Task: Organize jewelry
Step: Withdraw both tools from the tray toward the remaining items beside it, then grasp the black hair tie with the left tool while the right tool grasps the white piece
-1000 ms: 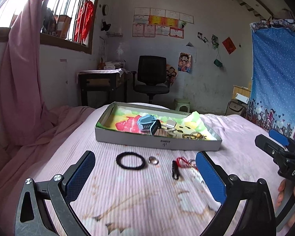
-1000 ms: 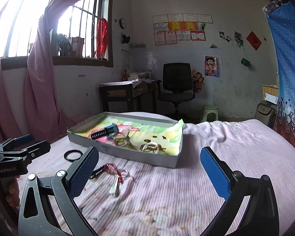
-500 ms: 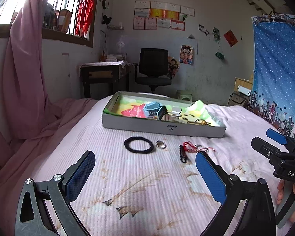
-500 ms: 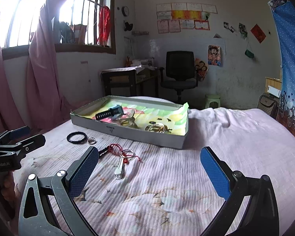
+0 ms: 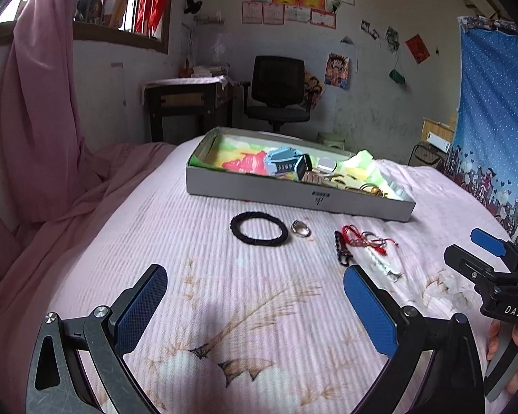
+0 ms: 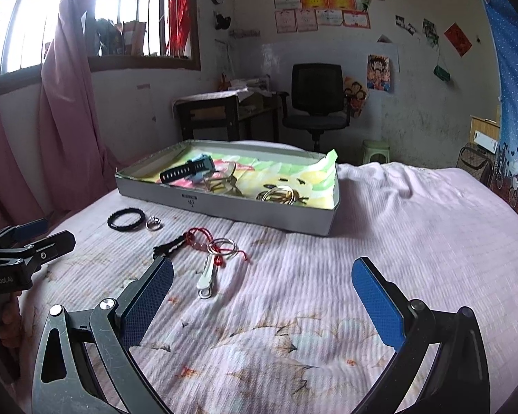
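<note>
Both grippers have advanced toward the jewelry since the earlier frames. Left gripper [image 5: 255, 296] and right gripper [image 6: 262, 291] are spread wide, holding nothing. Black bracelet [image 5: 259, 228], ring [image 5: 300, 228] and red-cord tangle [image 6: 212, 243], possibly with key rings, lie near the box [image 5: 293, 196].

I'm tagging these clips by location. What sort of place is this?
Most likely a bedroom that doubles as a study: the work happens on a bed with a pink patterned sheet, an office chair and desk stand behind, and certificates hang on the wall.
</note>
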`<state>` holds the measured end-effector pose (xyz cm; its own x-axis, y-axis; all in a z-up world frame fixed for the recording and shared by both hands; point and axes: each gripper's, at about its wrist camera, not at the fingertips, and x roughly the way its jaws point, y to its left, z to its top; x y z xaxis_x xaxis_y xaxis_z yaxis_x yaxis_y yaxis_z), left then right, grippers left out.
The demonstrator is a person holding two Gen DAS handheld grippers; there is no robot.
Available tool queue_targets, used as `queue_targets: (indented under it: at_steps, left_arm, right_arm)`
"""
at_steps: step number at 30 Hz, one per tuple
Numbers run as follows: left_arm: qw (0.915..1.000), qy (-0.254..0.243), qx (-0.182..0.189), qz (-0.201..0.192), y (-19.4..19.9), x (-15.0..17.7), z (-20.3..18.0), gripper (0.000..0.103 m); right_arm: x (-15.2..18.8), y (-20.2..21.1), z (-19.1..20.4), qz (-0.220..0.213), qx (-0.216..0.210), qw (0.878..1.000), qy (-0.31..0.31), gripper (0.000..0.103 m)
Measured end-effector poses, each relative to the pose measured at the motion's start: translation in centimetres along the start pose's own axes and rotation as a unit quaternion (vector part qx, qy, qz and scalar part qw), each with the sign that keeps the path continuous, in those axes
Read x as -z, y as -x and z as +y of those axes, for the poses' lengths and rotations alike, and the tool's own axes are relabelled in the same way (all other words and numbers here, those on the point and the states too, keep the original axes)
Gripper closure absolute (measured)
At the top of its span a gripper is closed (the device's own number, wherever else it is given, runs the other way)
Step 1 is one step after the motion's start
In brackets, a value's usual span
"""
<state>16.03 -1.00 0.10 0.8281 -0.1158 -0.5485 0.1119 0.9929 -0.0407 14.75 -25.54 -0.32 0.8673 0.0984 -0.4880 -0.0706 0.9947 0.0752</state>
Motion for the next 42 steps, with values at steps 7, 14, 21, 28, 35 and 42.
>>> queue_targets:
  at_steps: [7, 14, 21, 28, 35, 42]
  left_arm:
    - [0.9993, -0.015, -0.011, 0.032, -1.6, -0.5, 0.0, 0.000]
    - [0.9976, -0.037, -0.019, 0.056, -3.3, -1.0, 0.0, 0.000]
    - [0.9952, -0.044, -0.013, 0.086, -5.3, -1.6, 0.0, 0.000]
    - [0.9946, -0.026, -0.006, 0.101, -7.2, -2.6, 0.6, 0.003]
    - [0.9940, -0.024, 0.003, 0.107, -8.7, -3.3, 0.3, 0.018]
    - [0.9936, -0.024, 0.013, 0.109, -9.5, -3.2, 0.2, 0.038]
  right_arm:
    - [0.1, -1.7, 0.6, 0.035, -0.011, 0.999, 0.006, 0.001]
    - [0.1, -3.1, 1.1, 0.062, -0.029, 0.998, 0.009, 0.005]
    - [-0.1, -4.8, 1.7, 0.089, -0.051, 0.995, 0.006, 0.030]
    - [0.2, -6.2, 3.0, 0.110, -0.076, 0.991, 0.018, 0.056]
    - [0.5, -6.9, 3.8, 0.127, -0.093, 0.987, 0.028, 0.068]
    - [0.9, -7.4, 3.8, 0.139, -0.094, 0.985, 0.025, 0.075]
